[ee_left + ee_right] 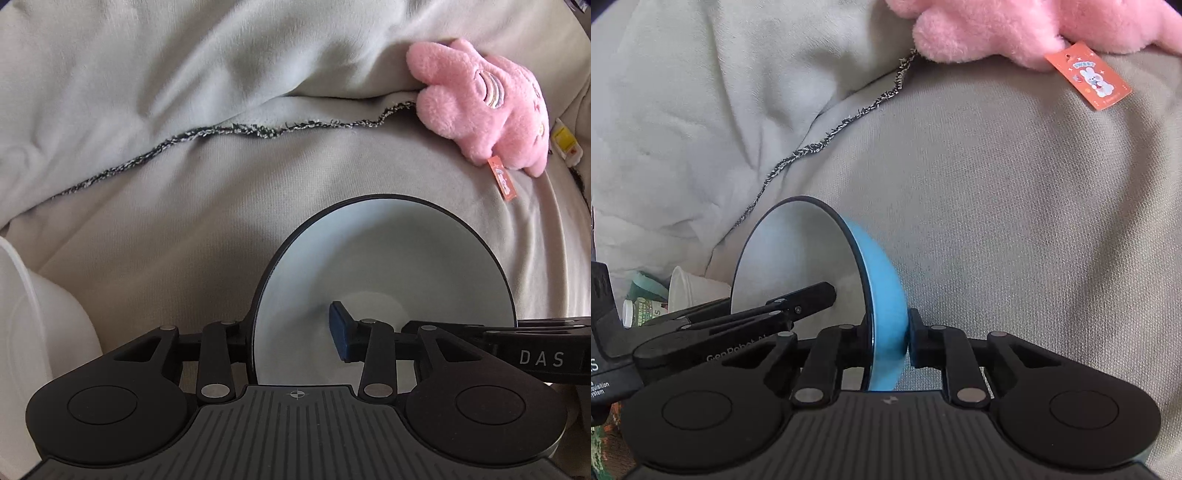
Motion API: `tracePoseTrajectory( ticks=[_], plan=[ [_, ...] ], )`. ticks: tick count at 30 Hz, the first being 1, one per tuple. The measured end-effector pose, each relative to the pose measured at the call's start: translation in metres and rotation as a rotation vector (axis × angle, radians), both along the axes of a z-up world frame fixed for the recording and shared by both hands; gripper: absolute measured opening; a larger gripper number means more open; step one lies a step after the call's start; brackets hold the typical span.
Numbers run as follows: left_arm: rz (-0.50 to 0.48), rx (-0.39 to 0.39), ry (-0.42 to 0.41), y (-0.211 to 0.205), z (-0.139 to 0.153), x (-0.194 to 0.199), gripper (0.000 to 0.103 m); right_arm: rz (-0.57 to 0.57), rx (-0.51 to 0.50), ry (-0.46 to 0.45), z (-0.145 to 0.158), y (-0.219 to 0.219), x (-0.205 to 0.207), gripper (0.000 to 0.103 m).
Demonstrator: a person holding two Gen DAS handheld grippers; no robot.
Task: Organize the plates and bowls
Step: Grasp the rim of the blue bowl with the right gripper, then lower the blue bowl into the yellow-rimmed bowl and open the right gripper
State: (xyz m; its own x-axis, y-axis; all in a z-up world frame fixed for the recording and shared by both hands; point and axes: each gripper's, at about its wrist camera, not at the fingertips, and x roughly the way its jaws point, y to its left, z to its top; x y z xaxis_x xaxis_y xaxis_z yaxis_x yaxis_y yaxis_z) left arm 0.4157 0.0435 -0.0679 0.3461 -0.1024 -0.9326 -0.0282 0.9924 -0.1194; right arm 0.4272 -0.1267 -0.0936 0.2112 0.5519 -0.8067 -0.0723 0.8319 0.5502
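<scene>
We see a bowl sky blue outside, pale grey-white inside, with a thin black rim. The plush is pink, its tag orange with a white rabbit. The blanket is pale grey-green, edged in speckled black-and-white stitching; the cloth beneath is beige
</scene>
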Motion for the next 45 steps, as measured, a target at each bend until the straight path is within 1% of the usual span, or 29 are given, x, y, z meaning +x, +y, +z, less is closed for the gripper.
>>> tracePoseTrajectory(
  ticks=[3,5,7,9,14,17,19,22,25,27,29,32,34,35,37,40,45],
  plan=[
    [0.023,0.009,0.025,-0.002,0.005,0.001,0.042,0.003,-0.009,-0.037,0.002,0.002,-0.004,0.017],
    [0.02,0.024,0.012,-0.006,0.011,-0.003,0.041,-0.007,-0.001,-0.042,0.004,0.0,-0.006,0.019],
    [-0.002,0.044,-0.023,-0.011,0.024,-0.01,0.04,-0.021,0.011,-0.071,0.012,-0.004,-0.011,0.019],
    [-0.007,0.046,-0.062,-0.014,0.042,-0.016,0.038,-0.022,0.03,-0.114,0.029,-0.013,-0.021,0.019],
    [-0.023,0.068,-0.142,-0.032,0.097,-0.045,0.038,0.003,0.063,-0.201,0.075,-0.03,-0.049,0.019],
    [-0.054,0.081,-0.153,-0.05,0.116,-0.069,0.038,0.02,0.064,-0.237,0.097,-0.045,-0.075,0.02],
    [-0.077,0.08,-0.138,-0.062,0.122,-0.088,0.038,0.032,0.057,-0.253,0.105,-0.054,-0.094,0.02],
    [-0.109,0.074,-0.095,-0.08,0.117,-0.114,0.038,0.043,0.043,-0.239,0.108,-0.071,-0.121,0.02],
    [-0.146,0.087,-0.05,-0.096,0.102,-0.138,0.035,0.059,0.018,-0.234,0.105,-0.082,-0.142,0.02],
    [-0.153,0.101,-0.022,-0.103,0.092,-0.145,0.033,0.065,-0.013,-0.231,0.098,-0.085,-0.152,0.02],
    [-0.157,0.115,0.002,-0.108,0.082,-0.151,0.033,0.067,-0.034,-0.217,0.087,-0.086,-0.156,0.02],
    [-0.156,0.136,0.028,-0.109,0.07,-0.148,0.032,0.062,-0.021,-0.183,0.069,-0.09,-0.158,0.02],
    [-0.154,0.144,0.043,-0.108,0.064,-0.147,0.027,0.059,-0.014,-0.165,0.058,-0.091,-0.158,0.02],
    [-0.154,0.147,0.054,-0.107,0.06,-0.145,0.027,0.058,-0.013,-0.16,0.053,-0.09,-0.159,0.021],
    [-0.139,0.132,0.049,-0.103,0.058,-0.145,0.027,0.06,-0.007,-0.148,0.044,-0.09,-0.158,0.021],
    [-0.138,0.131,0.04,-0.099,0.06,-0.145,0.025,0.06,-0.005,-0.163,0.043,-0.088,-0.158,0.021],
    [-0.137,0.114,0.042,-0.099,0.061,-0.147,0.023,0.065,-0.049,-0.191,0.047,-0.08,-0.161,0.023]
  ],
)
